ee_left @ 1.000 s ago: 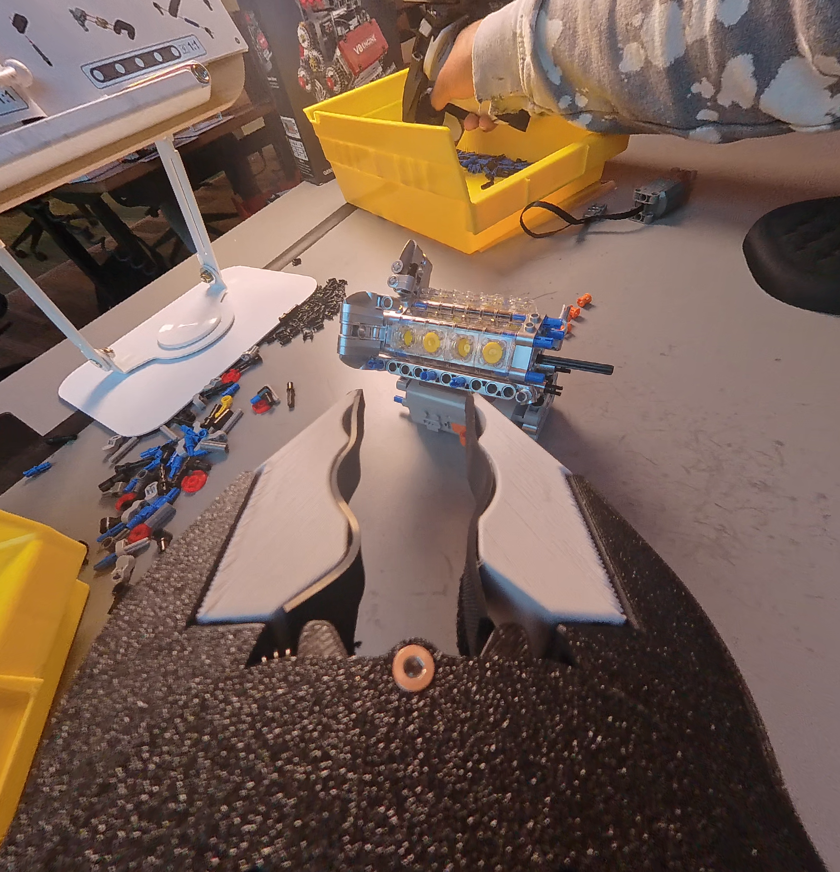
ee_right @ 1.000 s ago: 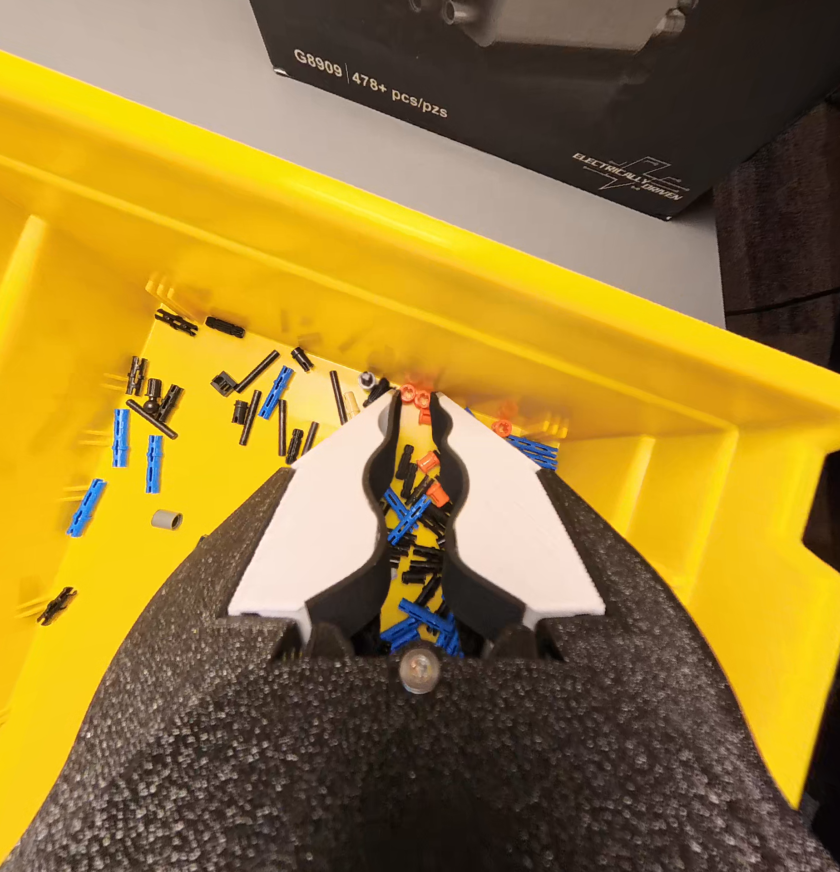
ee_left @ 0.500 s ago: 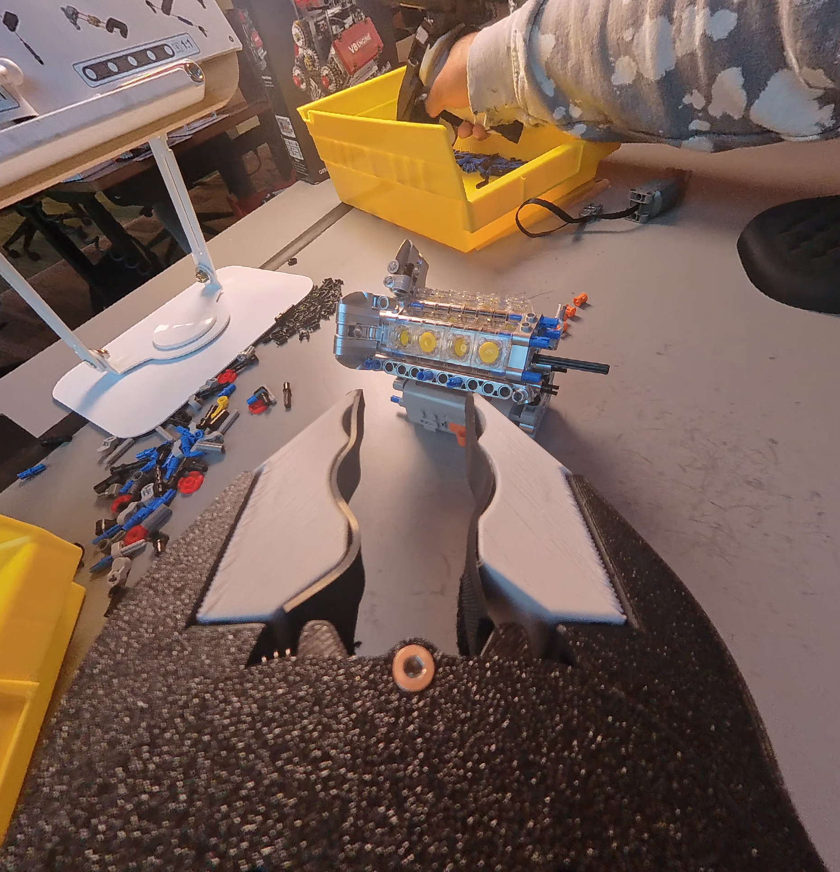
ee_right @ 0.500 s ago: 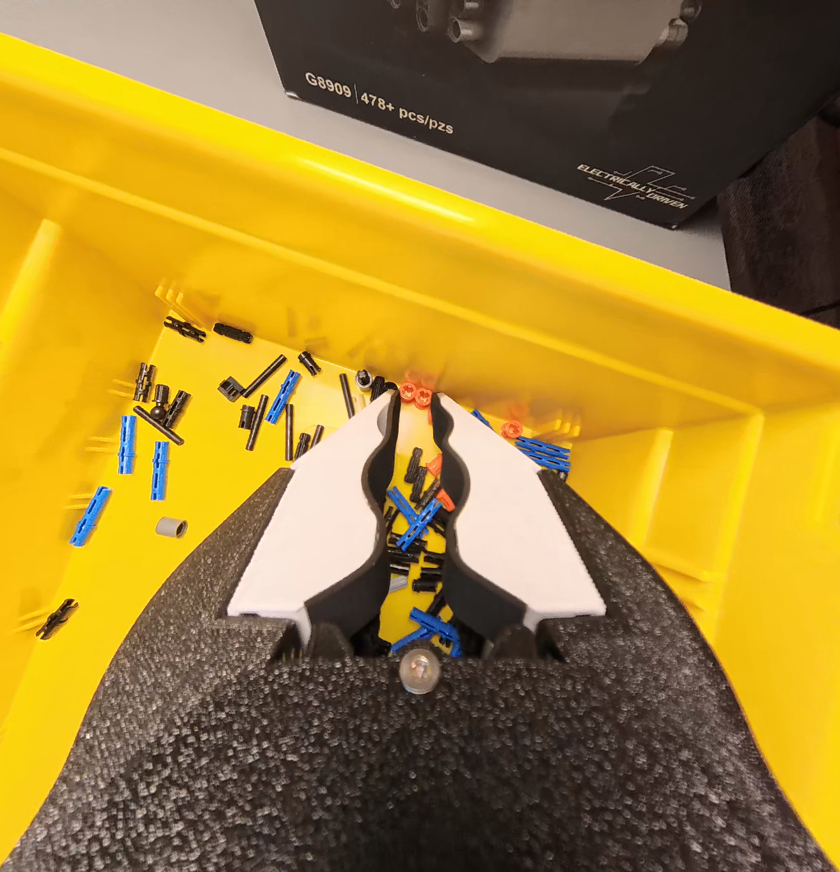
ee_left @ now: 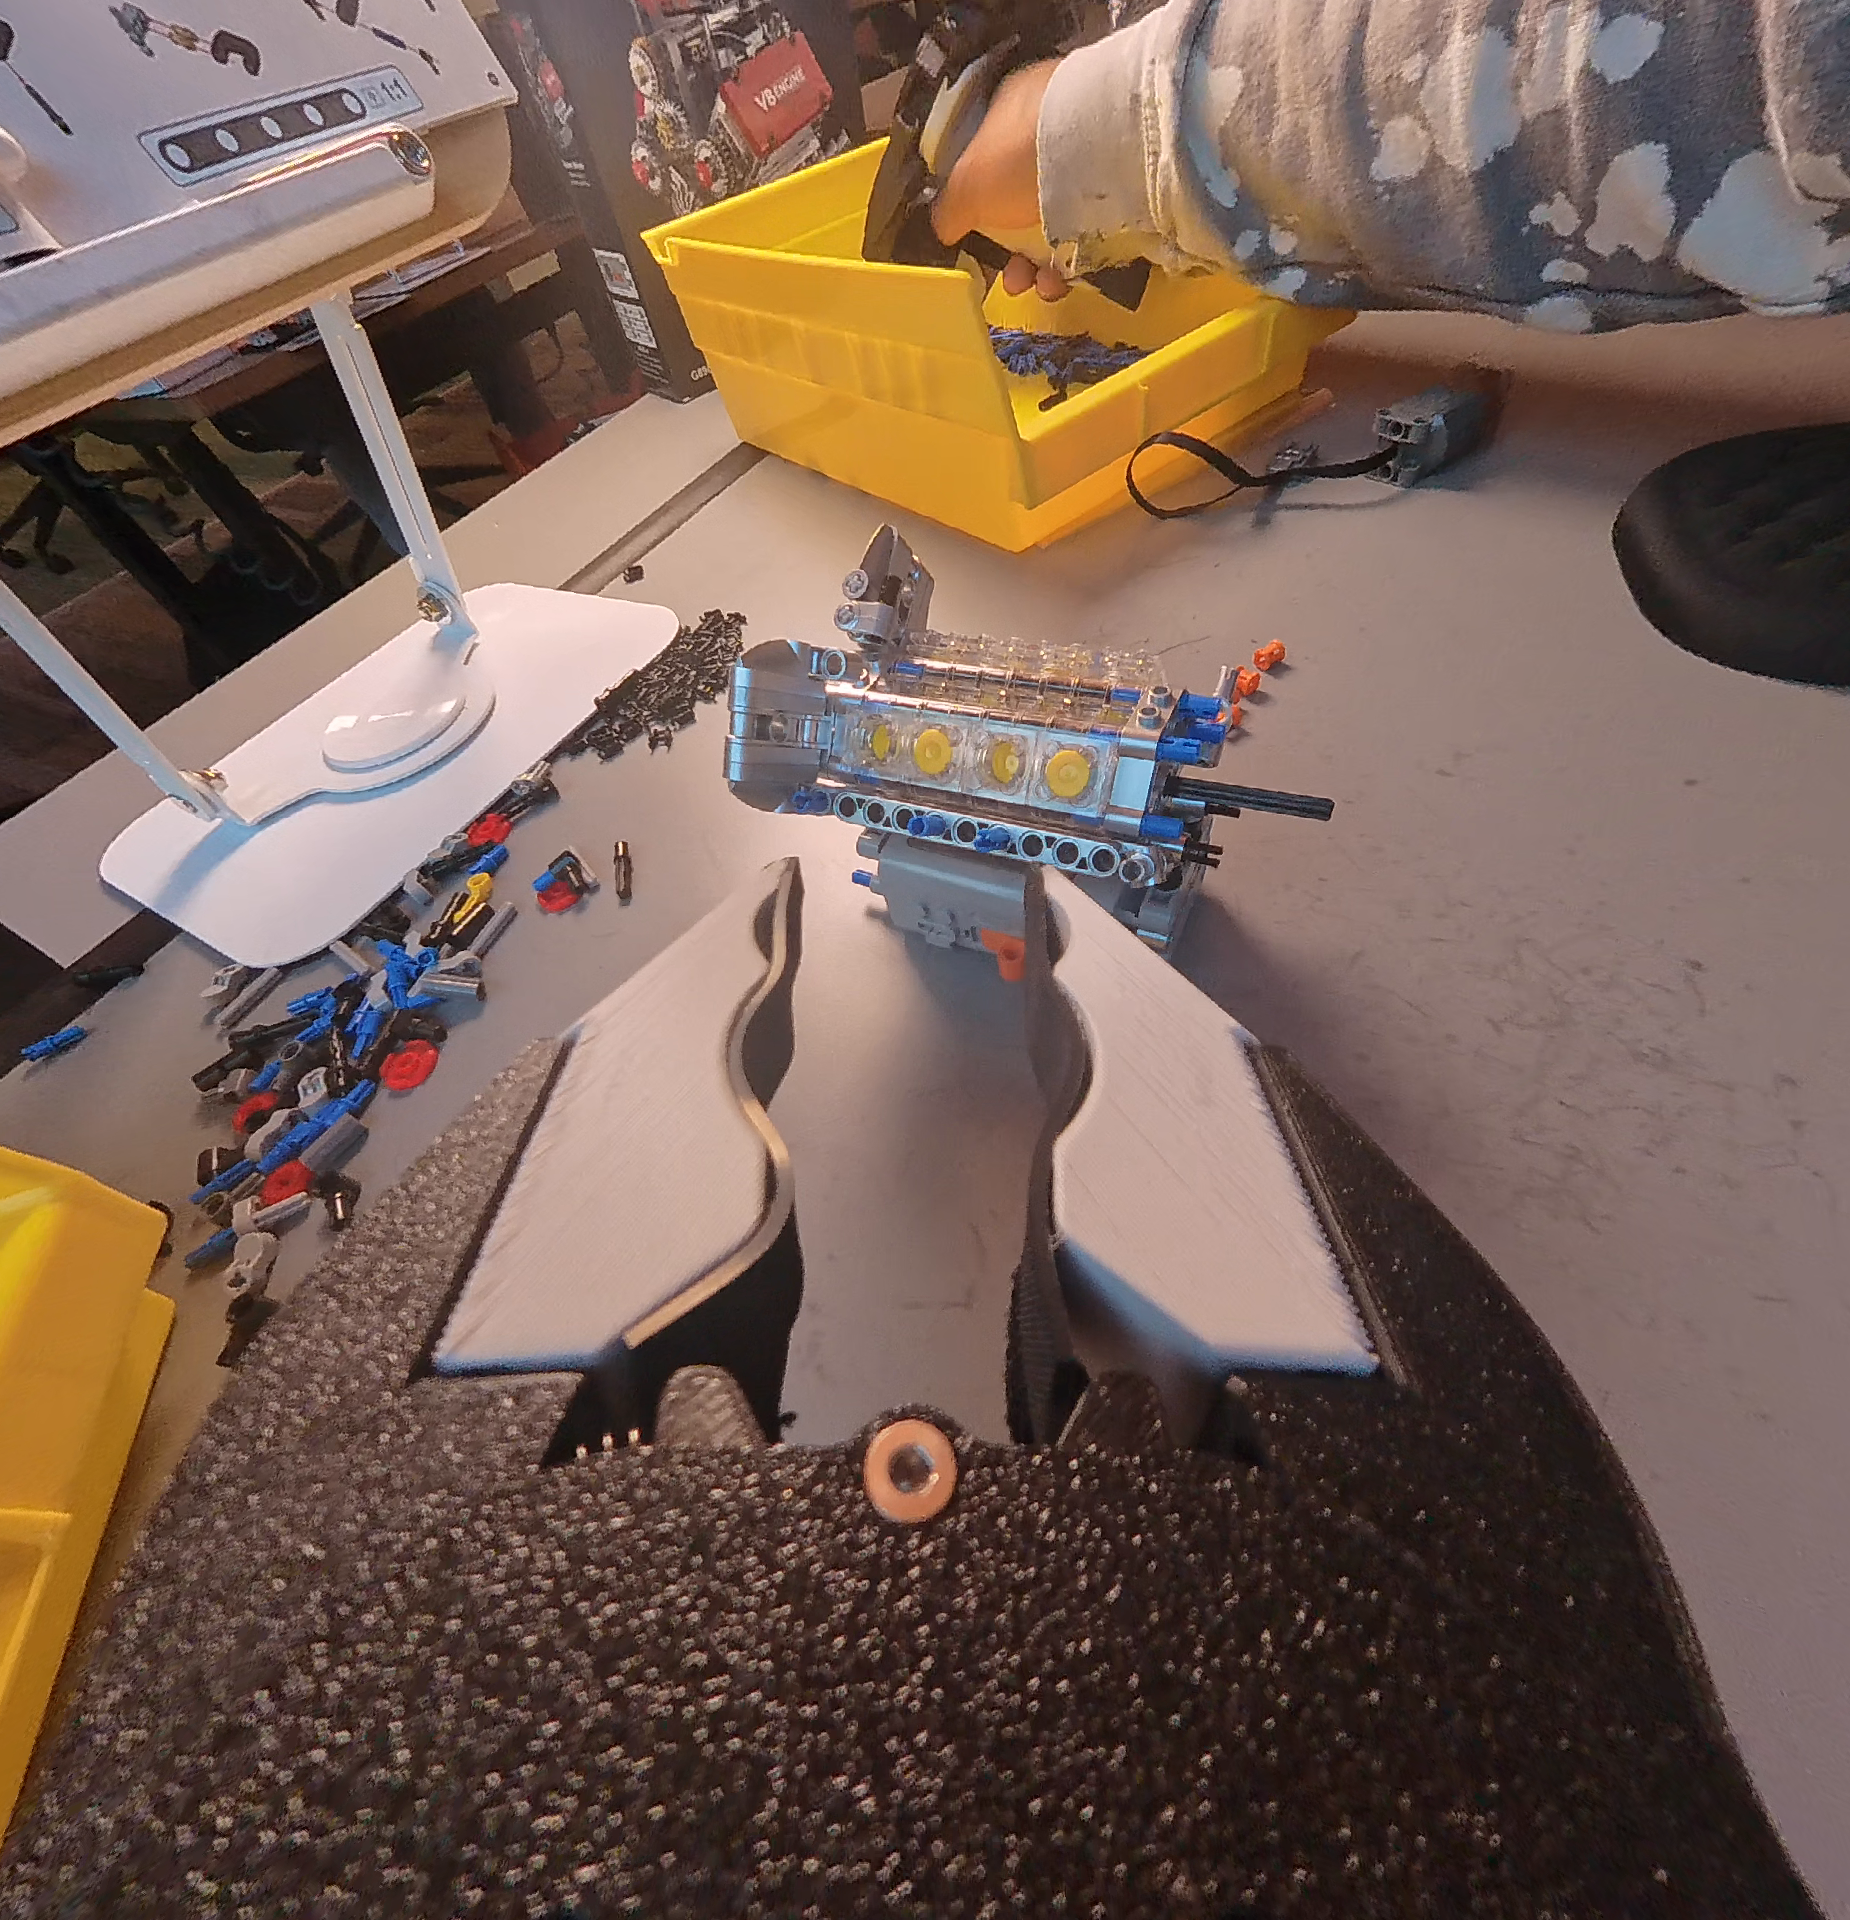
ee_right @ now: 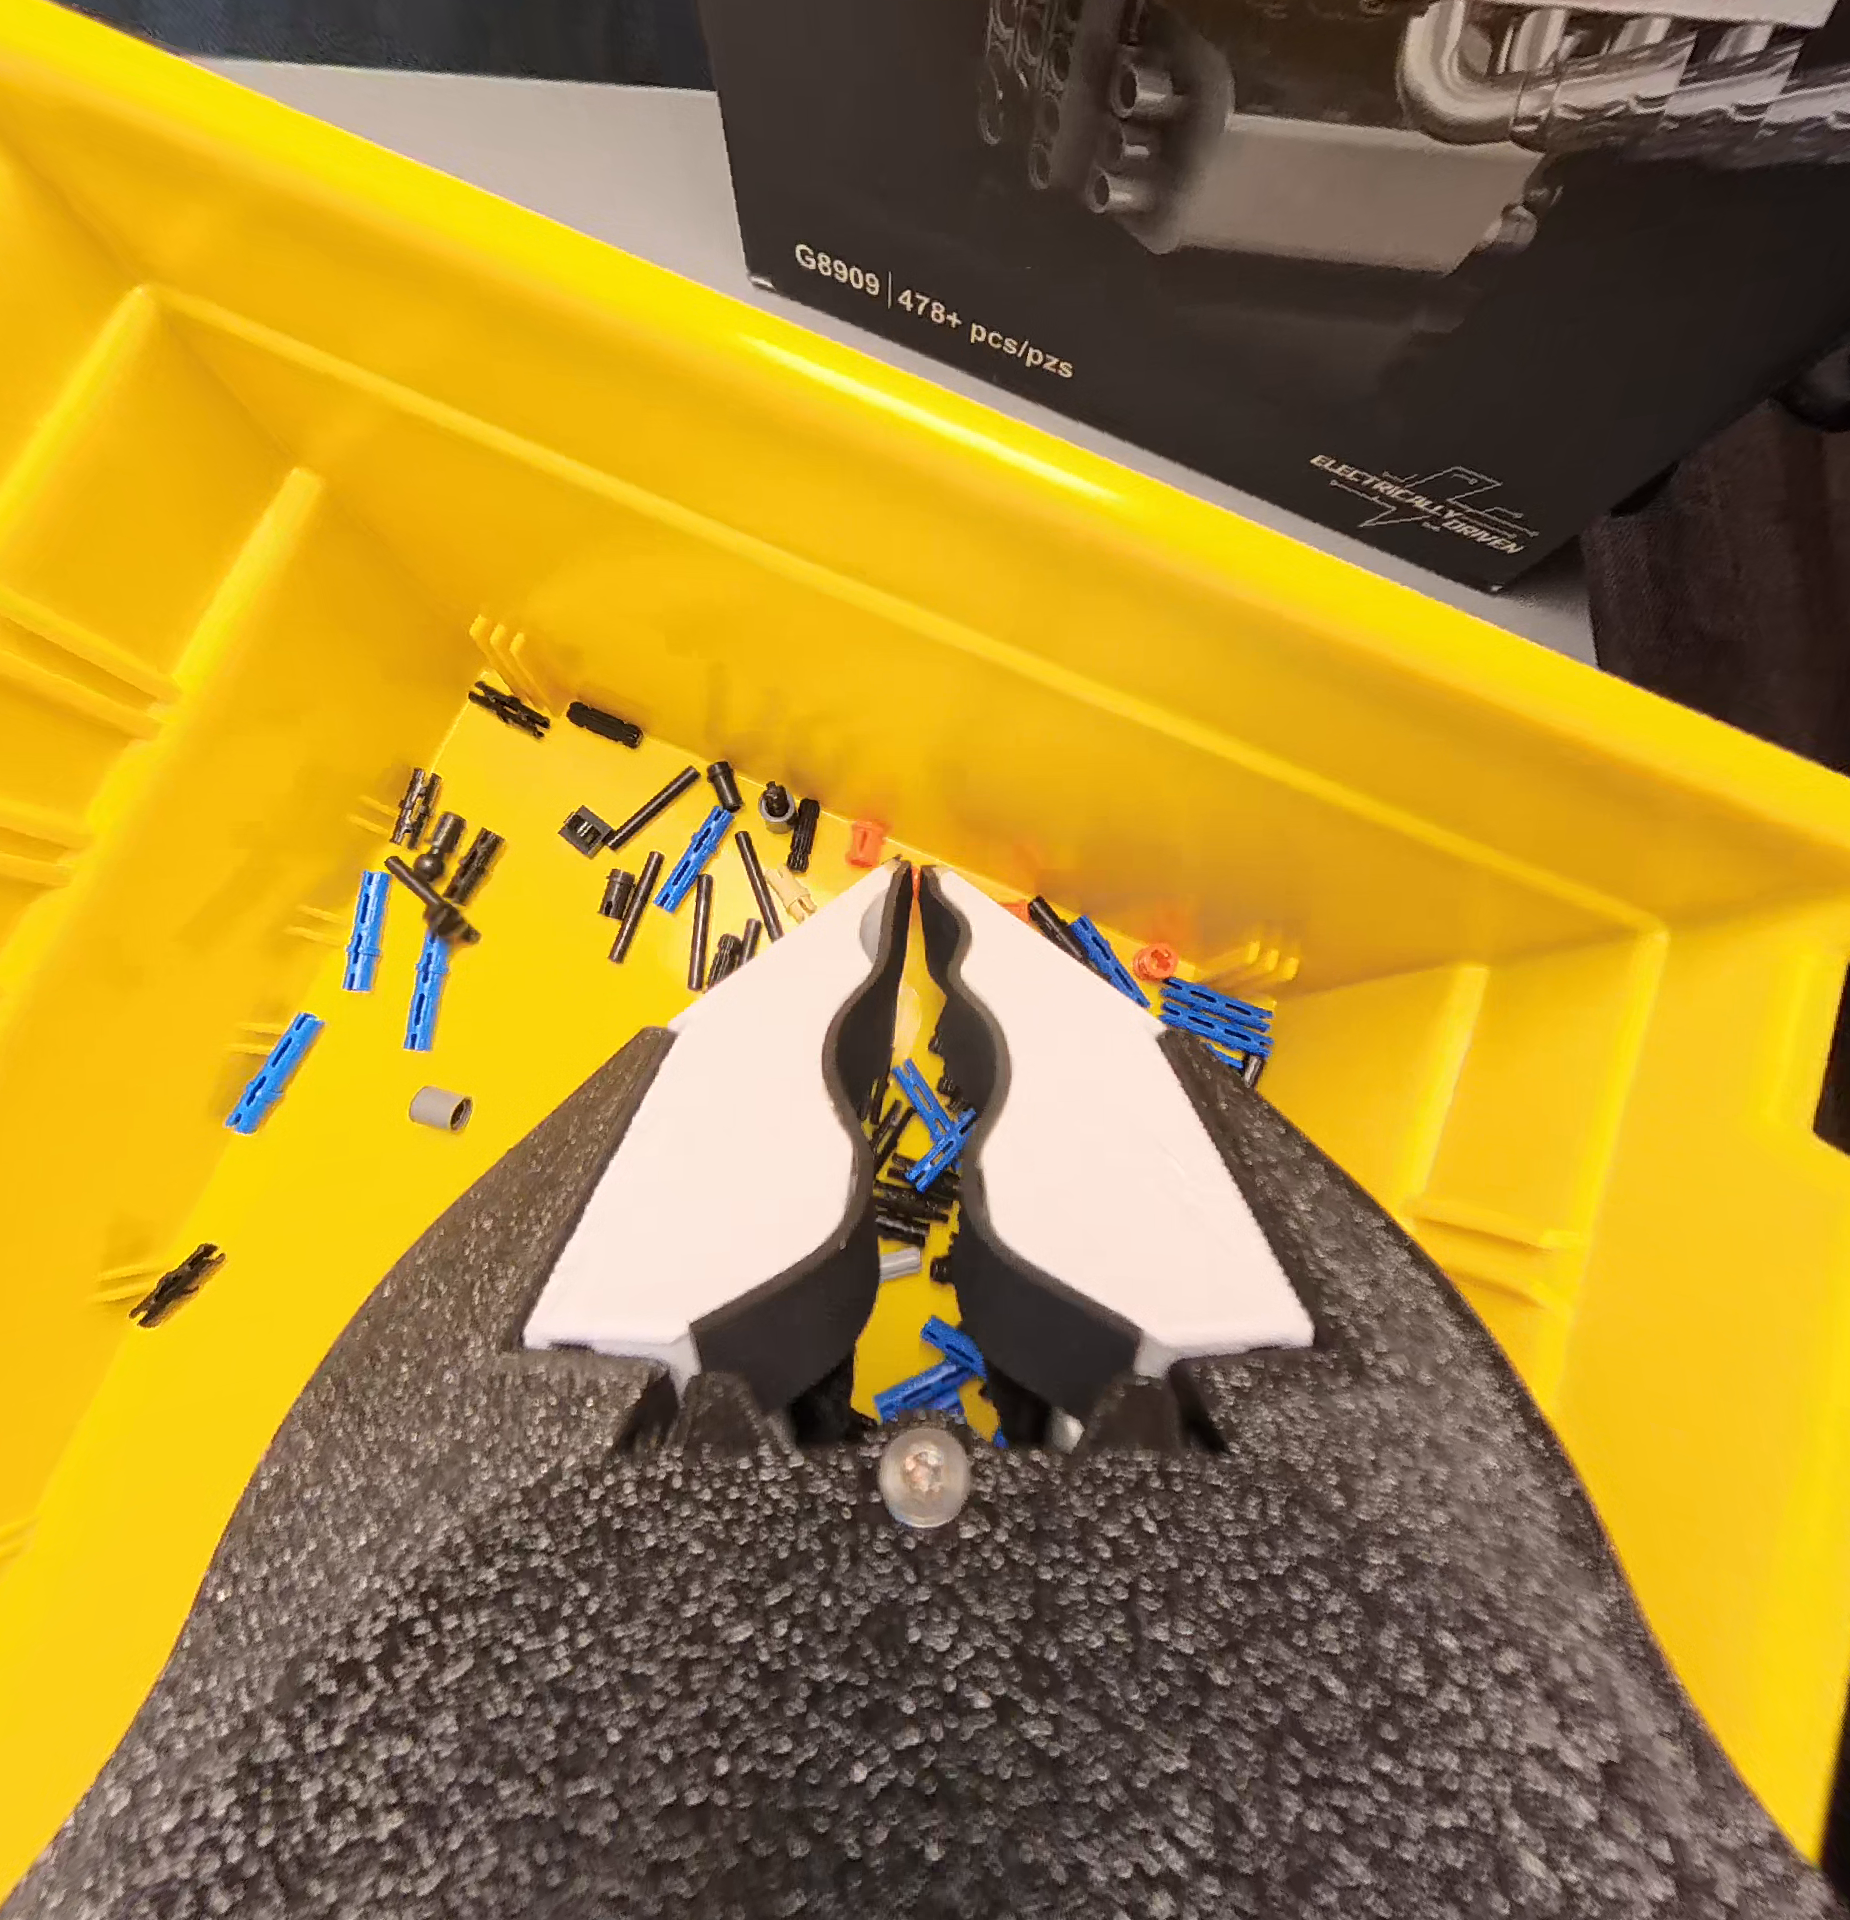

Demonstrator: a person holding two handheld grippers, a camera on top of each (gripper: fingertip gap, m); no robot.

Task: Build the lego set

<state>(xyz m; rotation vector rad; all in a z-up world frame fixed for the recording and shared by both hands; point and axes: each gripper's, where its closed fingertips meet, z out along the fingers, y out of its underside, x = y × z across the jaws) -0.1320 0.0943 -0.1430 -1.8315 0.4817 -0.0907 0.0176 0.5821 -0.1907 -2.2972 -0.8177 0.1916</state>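
Hovering wide apart and empty, the left gripper (ee_left: 916,894) faced the brick-built engine model (ee_left: 988,764); the right gripper (ee_right: 908,871) had nearly closed inside the yellow bin (ee_right: 1004,665), whether pinching anything I cannot tell.

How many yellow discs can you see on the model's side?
4 discs in a row on the model, left to right: first, second, third, fourth. The far side is hidden and may hold more.

Glossy yellow plastic bin (ee_right: 900,540); matt, scuffed grey desk (ee_left: 1472,1039); rough black foam on each tool (ee_left: 916,904).
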